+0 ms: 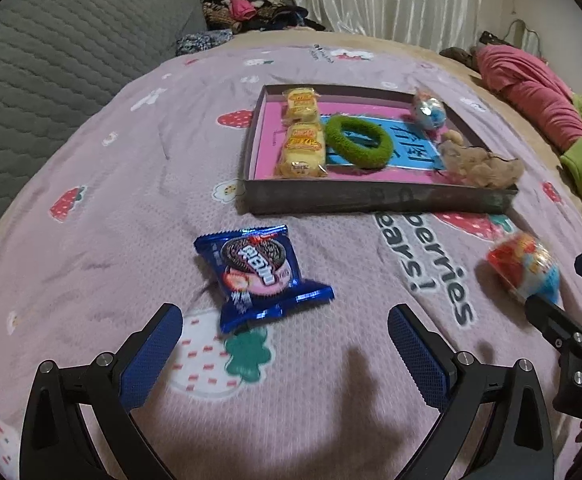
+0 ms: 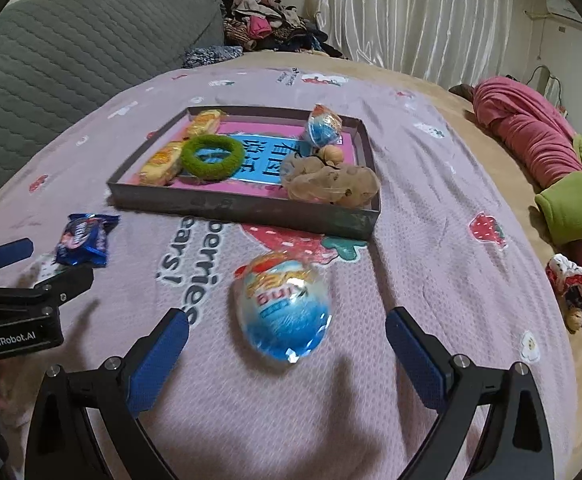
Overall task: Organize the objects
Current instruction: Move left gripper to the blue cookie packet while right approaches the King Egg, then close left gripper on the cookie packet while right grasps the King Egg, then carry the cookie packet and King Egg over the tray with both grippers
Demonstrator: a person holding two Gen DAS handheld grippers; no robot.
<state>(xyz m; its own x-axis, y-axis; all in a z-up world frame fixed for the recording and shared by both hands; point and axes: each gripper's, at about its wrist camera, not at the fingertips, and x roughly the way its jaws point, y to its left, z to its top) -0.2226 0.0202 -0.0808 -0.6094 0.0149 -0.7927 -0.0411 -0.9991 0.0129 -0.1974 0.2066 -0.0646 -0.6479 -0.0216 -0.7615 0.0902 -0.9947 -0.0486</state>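
Take the tray (image 1: pixel 371 200) as your reference. Left of its near wall, the blue biscuit packet (image 1: pixel 257 276) lies flat on the bedspread (image 1: pixel 91 240), just ahead of your left gripper (image 1: pixel 285 344), whose jaws stand wide apart and hold nothing. Expect a light, crinkly, slippery wrapper; pinch across its padded middle. Below the tray's near right corner, the foil-wrapped egg (image 2: pixel 283 312) sits between the fully spread, empty jaws of your right gripper (image 2: pixel 287 346). It will likely roll, and may crush; close gently across its widest part.
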